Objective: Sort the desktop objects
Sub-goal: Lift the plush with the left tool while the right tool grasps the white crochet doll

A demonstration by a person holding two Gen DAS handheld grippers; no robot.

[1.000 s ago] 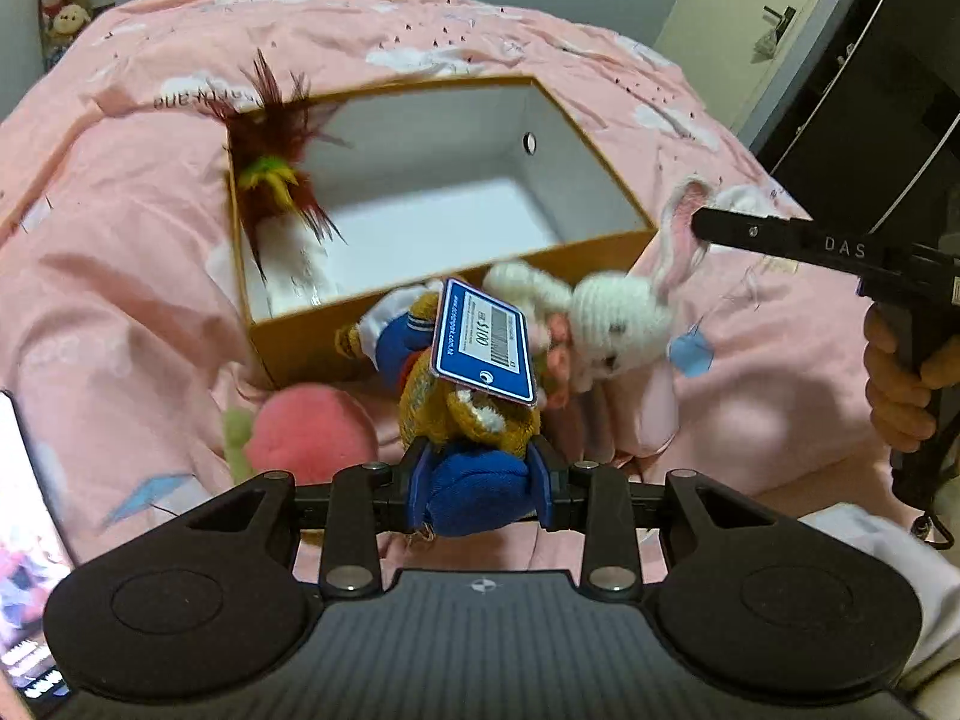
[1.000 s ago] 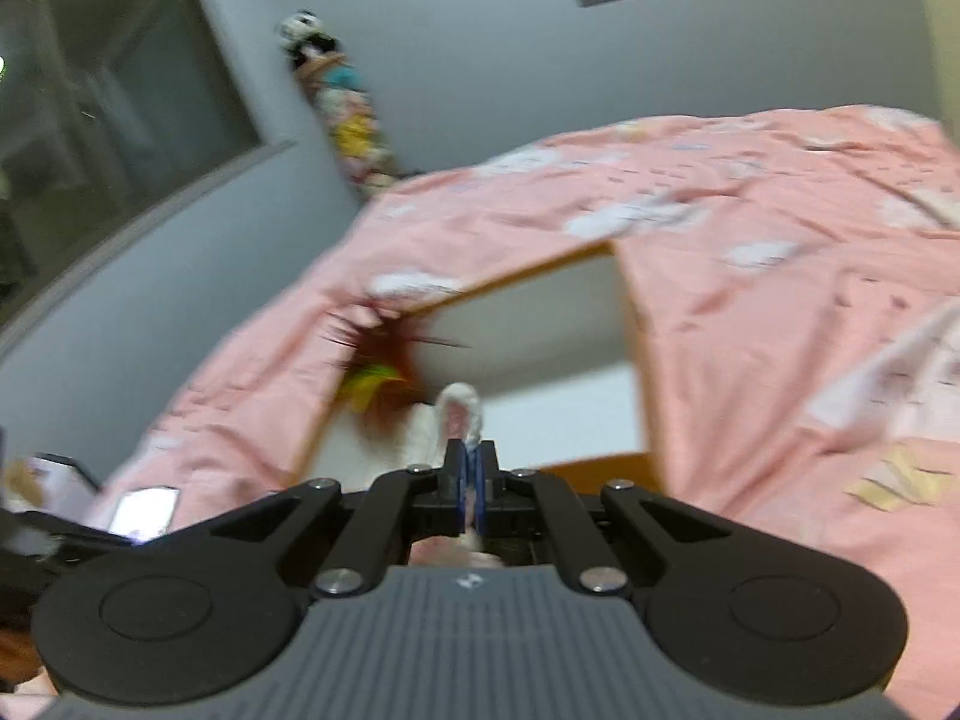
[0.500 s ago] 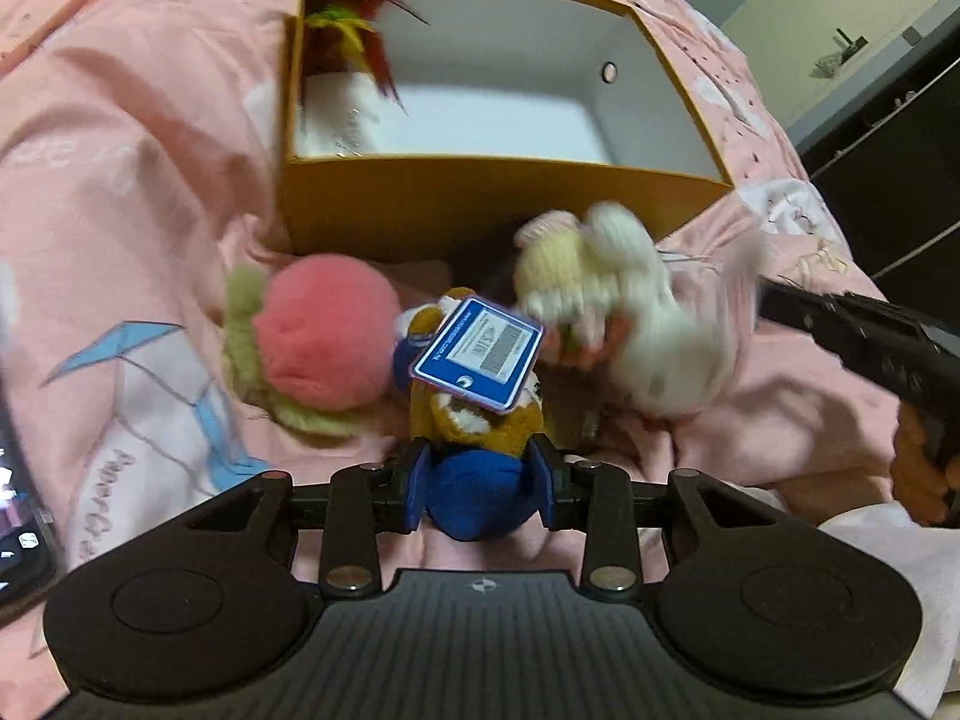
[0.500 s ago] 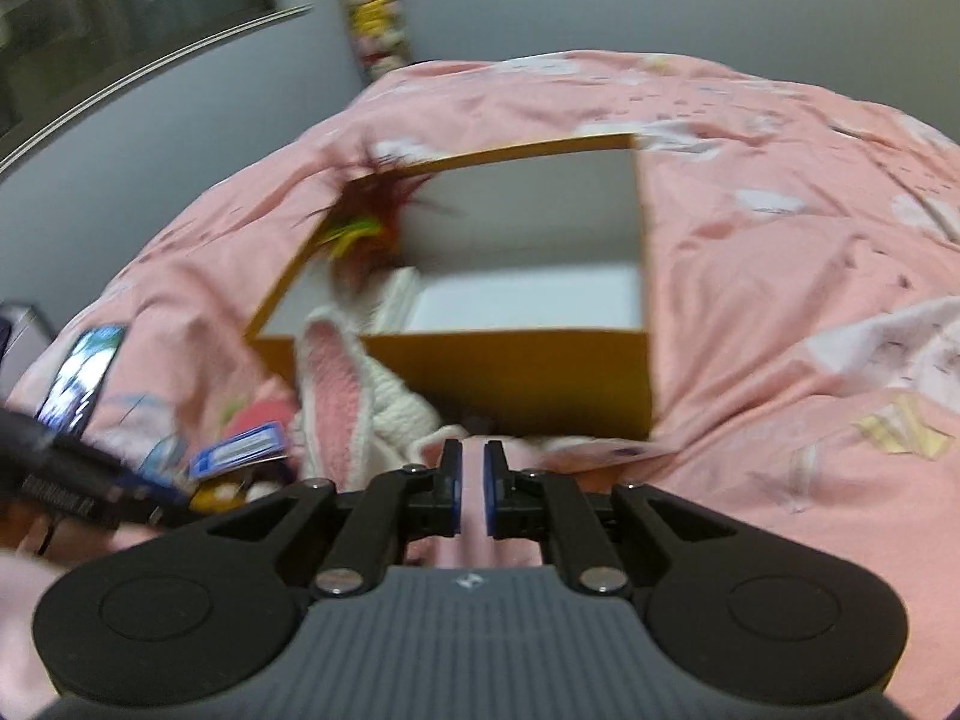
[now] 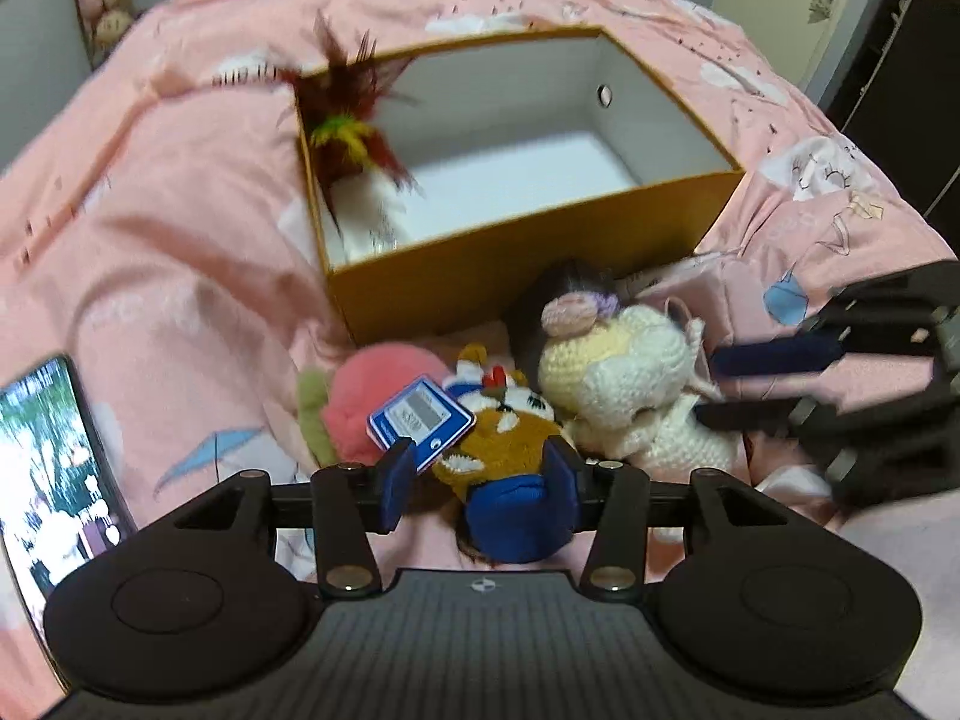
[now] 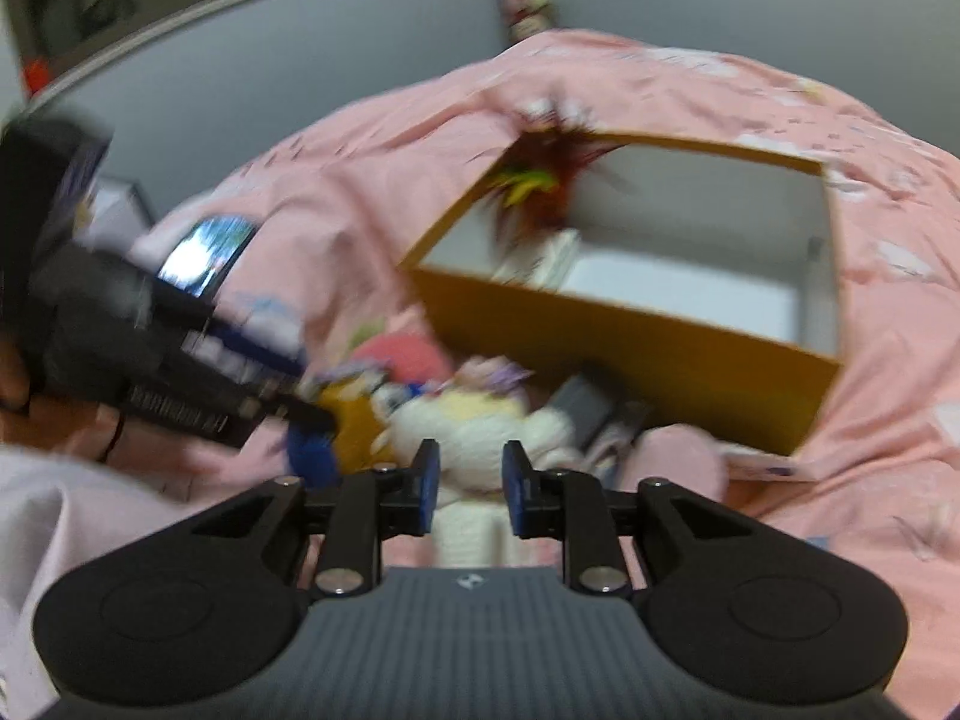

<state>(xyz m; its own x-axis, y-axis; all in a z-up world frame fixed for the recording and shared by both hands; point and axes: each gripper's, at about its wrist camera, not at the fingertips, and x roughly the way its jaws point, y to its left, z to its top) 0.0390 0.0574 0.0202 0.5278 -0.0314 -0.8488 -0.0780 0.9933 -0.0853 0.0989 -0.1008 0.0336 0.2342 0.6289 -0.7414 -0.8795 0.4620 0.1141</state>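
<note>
My left gripper [image 5: 477, 471] is open; a brown and blue knitted doll [image 5: 510, 456] with a blue tag [image 5: 420, 423] lies between its fingers on the pink bed. A white crocheted rabbit [image 5: 624, 384] lies just right of it. My right gripper [image 6: 469, 483] is open, with the rabbit's body [image 6: 480, 438] between its fingers. It shows blurred at the right of the left wrist view [image 5: 840, 372]. An orange open box [image 5: 528, 252] behind the toys holds a feather toy [image 5: 348, 120].
A pink and green plush ball [image 5: 366, 402] lies left of the doll. A lit phone [image 5: 48, 468] lies at the far left on the bed. A dark flat object [image 6: 579, 414] lies before the box. A door and dark furniture stand at the right.
My left gripper opened and released the knitted doll onto the bed. My right gripper let go of the rabbit's ear, dropped lower, and opened wider around the rabbit's body.
</note>
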